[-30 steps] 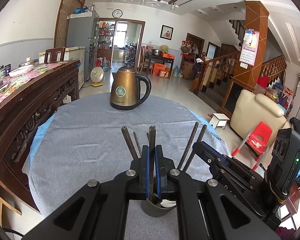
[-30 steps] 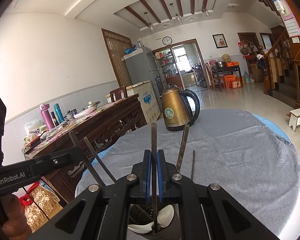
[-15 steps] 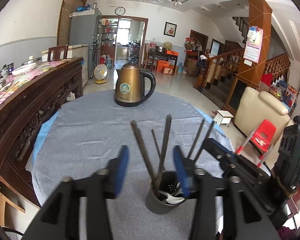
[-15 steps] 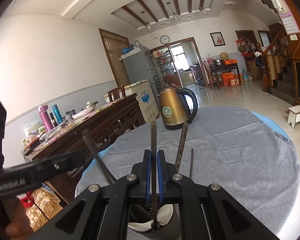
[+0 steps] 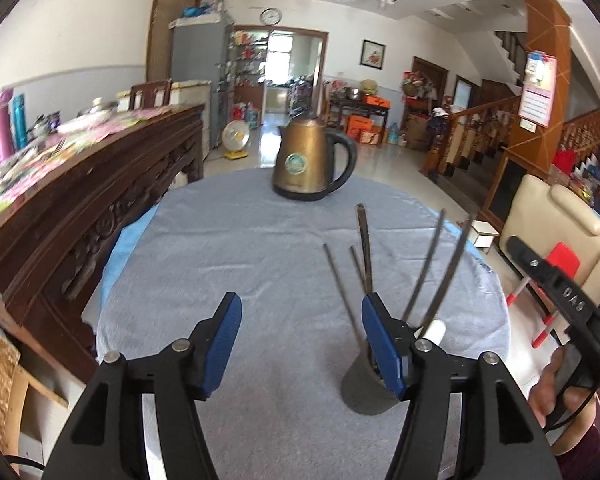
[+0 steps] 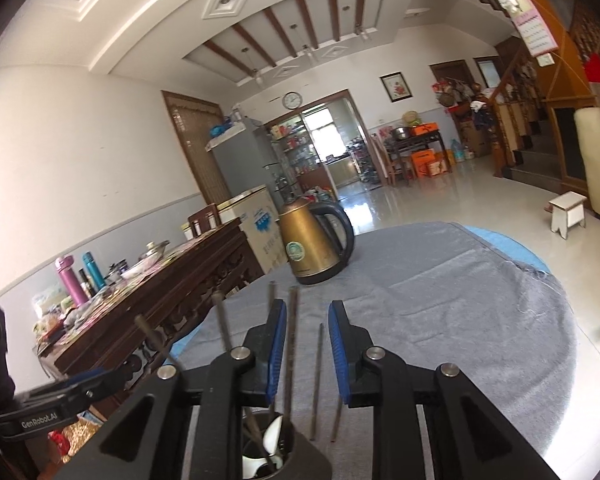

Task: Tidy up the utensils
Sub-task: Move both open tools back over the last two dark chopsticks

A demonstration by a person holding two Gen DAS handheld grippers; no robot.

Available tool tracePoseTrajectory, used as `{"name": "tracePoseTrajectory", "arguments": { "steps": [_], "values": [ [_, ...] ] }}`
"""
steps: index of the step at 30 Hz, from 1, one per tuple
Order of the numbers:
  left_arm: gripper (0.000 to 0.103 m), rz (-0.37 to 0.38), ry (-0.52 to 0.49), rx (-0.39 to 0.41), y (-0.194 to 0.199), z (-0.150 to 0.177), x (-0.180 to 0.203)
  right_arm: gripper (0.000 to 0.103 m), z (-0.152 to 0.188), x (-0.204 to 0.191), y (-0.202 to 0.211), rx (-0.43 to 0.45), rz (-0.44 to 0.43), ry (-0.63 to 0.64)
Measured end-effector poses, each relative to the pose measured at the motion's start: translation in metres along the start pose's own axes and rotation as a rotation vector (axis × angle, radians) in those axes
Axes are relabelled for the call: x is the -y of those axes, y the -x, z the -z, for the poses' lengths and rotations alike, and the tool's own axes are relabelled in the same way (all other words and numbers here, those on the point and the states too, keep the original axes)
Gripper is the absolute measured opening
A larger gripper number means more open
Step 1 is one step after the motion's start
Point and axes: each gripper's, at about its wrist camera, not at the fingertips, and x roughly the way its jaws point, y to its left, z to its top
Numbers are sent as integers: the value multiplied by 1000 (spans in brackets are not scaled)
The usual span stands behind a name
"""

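A dark grey cup (image 5: 358, 390) stands on the grey cloth, holding several dark chopsticks (image 5: 365, 248) and a white spoon (image 5: 434, 330). My left gripper (image 5: 302, 330) hangs just left of the cup, its jaws opening with nothing between them; its right finger covers part of the cup. In the right wrist view the cup (image 6: 304, 454) sits directly under my right gripper (image 6: 308, 340). Its jaws are opening, and one chopstick (image 6: 291, 344) stands loose between the pads, close to the left one. White spoons (image 6: 272, 434) show inside the cup.
A brass-coloured kettle (image 5: 310, 164) stands at the far side of the round table (image 5: 220, 264). A carved dark sideboard (image 5: 84, 188) with bottles and clutter runs along the left. A hand (image 5: 552, 392) holds the right gripper's handle at the right edge.
My left gripper let go of its chopstick, opened wide and shifted left of the cup. The right gripper's pads parted from their chopstick, which now leans in the cup.
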Motion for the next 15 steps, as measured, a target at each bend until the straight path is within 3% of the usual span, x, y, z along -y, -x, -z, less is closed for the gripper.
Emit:
{"name": "tracePoseTrajectory", "arguments": {
  "steps": [15],
  "values": [
    [67,-75,106,-163,-44,31,-41,24,16,57,-24,-135,97,-127]
  ]
}}
